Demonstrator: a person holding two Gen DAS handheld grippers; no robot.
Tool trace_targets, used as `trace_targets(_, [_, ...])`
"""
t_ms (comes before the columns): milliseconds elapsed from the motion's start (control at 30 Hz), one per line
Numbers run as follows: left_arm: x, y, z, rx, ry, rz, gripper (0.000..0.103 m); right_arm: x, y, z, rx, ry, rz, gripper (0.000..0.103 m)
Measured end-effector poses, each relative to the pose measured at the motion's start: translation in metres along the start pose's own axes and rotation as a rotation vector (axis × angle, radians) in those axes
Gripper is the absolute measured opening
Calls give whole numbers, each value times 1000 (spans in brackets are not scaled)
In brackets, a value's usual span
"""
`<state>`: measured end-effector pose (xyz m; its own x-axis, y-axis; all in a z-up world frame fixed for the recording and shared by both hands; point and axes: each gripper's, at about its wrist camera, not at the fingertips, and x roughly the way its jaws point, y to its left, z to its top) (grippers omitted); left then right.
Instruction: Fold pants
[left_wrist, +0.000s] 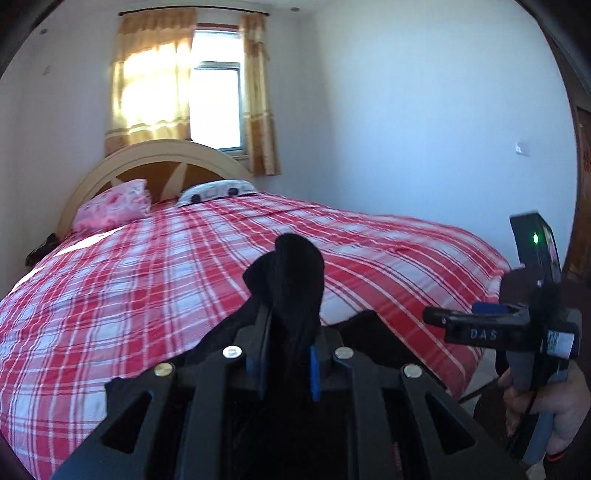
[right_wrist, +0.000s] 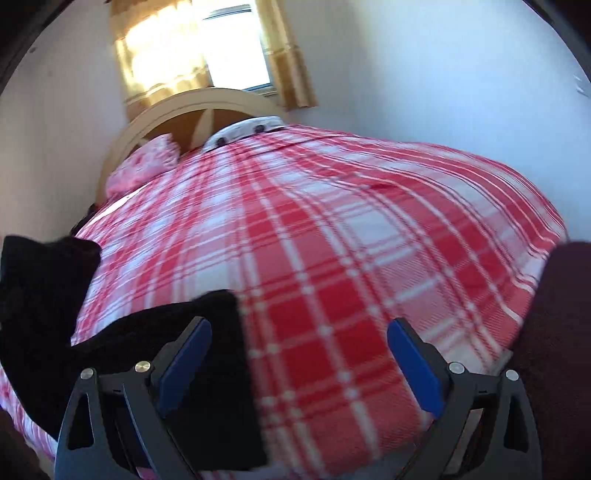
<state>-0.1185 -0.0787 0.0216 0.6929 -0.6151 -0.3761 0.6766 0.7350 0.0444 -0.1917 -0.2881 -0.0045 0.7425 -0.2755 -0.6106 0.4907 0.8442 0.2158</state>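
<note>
Here my left tongs are pinched tight on a bunch of the black pants, the cloth poking up past the fingertips above the red plaid bed. My right tongs stand wide open and empty, blue pads well apart; the pants trail across the bed's near edge beside the left pad.

Pretty clearly a home bedroom: big bed with a red plaid cover, pink pillow, arched headboard, curtained window at the far wall.
</note>
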Motion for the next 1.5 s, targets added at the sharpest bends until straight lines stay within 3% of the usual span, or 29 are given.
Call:
trace_targets(167, [34,-51,-37,208,102,11,19,-3,-34,-1,84,5,-34,97])
trace_targets(200, [37,-54,-42,233,128,11,24,-3,-36,0,88,2,-33,97])
trace_targets(267, [37,-60,-47,273,156,-5,44,-2,-34,0,70,4,-30,97])
trace_targets(333, [24,-60,-42,262,166,-80,65,2,-29,-1,34,19,-33,97])
trace_targets(433, [-6,-48,-25,204,114,-148,72,5,-22,-4,13,33,-41,97])
trace_targets(533, [-22,-19,-11,111,69,-103,79,2,-22,-3,31,29,-12,97])
trace_targets(633, [-24,16,-7,29,61,15,79,-3,-9,1,-7,20,25,97])
trace_targets(733, [-20,47,-13,-26,115,130,79,-7,8,3,-48,10,56,97])
trace_targets(967, [-24,82,-35,-124,185,250,79,0,52,5,-147,25,138,97])
trace_targets(1100, [-20,90,-41,-150,214,283,79,20,75,-4,-191,85,164,96])
trace_targets(1167, [-20,94,-45,-161,226,289,79,32,82,-13,-208,122,163,86])
trace_targets(1300, [-17,102,-51,-184,256,305,79,35,85,-19,-199,131,176,79])
trace_targets(1367, [-16,105,-52,-205,267,298,79,33,87,-18,-208,138,188,68])
trace_targets(1500, [-17,106,-52,-236,271,280,79,29,90,-18,-231,152,200,63])
